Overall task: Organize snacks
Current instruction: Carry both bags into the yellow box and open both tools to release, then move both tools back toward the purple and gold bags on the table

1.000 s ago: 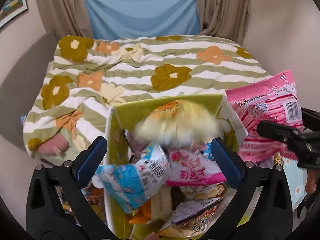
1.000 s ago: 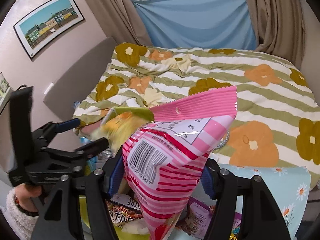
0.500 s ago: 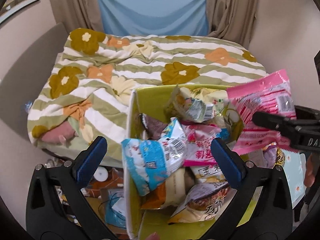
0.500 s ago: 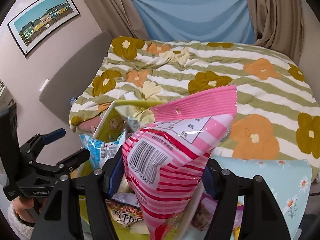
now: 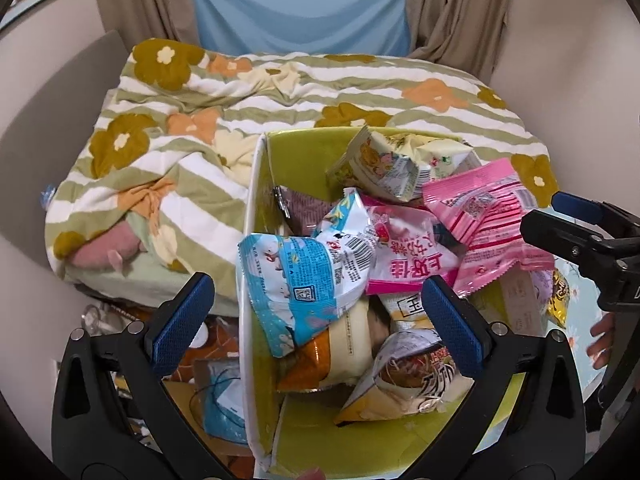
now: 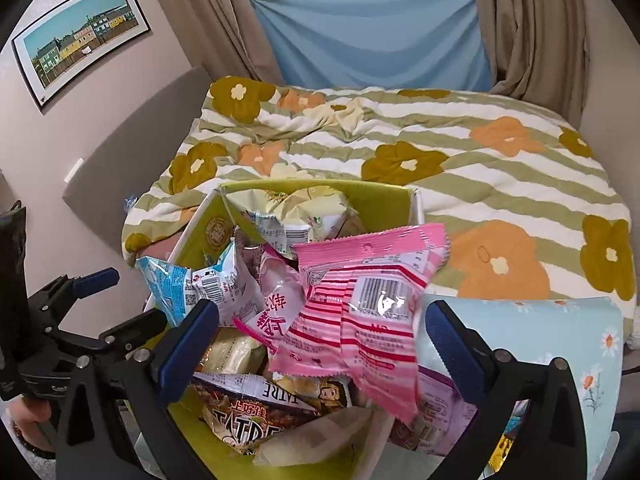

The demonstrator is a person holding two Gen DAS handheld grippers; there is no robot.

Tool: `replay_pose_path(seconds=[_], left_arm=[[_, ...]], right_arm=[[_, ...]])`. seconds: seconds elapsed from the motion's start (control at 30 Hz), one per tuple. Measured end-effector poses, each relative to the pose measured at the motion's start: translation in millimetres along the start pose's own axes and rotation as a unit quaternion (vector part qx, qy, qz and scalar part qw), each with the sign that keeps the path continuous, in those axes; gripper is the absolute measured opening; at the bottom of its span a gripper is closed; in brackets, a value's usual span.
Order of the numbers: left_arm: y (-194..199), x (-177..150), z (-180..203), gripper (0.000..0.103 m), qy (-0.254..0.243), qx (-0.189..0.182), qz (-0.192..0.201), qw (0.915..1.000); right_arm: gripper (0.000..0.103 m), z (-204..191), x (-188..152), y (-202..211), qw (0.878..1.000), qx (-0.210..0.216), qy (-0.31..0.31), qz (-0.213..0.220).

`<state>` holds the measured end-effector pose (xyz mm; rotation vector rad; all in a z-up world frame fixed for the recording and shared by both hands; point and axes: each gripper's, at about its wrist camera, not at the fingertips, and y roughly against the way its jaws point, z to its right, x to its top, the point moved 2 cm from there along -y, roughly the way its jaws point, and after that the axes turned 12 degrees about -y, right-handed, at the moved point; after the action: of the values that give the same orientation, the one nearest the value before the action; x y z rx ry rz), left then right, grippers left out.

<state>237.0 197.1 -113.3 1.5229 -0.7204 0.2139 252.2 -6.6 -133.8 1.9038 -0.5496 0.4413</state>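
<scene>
A lime-green box [image 5: 298, 148] with white outer walls [image 6: 394, 198] holds several snack packets. A pink striped packet [image 6: 360, 312] lies free on the pile at the box's right side; it also shows in the left wrist view [image 5: 492, 228]. A pale yellow packet [image 5: 396, 164] rests at the back, a blue packet [image 5: 296, 280] at the left. My left gripper [image 5: 320, 320] is open and empty above the box. My right gripper [image 6: 320, 338] is open, jaws wide on either side of the pink packet without holding it.
A bed with a striped floral quilt [image 5: 240, 92] lies behind the box. A light-blue daisy-print surface [image 6: 540, 332] sits to the right. Clutter [image 5: 216, 380] lies on the floor left of the box. Curtains [image 6: 528, 24] and a framed picture [image 6: 80, 36] are on the walls.
My right gripper opened and let go of the pink packet, which dropped onto the pile. The yellow packet released earlier has settled at the back. Both grippers moved nearer above the box.
</scene>
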Motion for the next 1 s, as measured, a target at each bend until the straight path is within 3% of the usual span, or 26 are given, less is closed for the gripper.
replay_pose_path(seconds=[0.2,0.43,0.67,1.0], left_arm=[[19,2,9,0.103,-0.007,0.009,0.014,0.9998],[52,10,35,0.103,-0.002,0.015,0.042,0.9990],[69,21,91,0.103,0.010,0.014,0.059,0.9981],[62,14,195,0.103,0.027,0.023,0.052,0.9980]], right_arm=[[0.103,-3,-3,22,1.000,0.006,0.004,0.008],[0.103,7,-1,76,0.999,0.009,0.026,0.033],[0.103,59,0,128,0.998,0.005,0.031,0.058],[0.103,156,-16,152,0.999,0.010,0.044,0.025]])
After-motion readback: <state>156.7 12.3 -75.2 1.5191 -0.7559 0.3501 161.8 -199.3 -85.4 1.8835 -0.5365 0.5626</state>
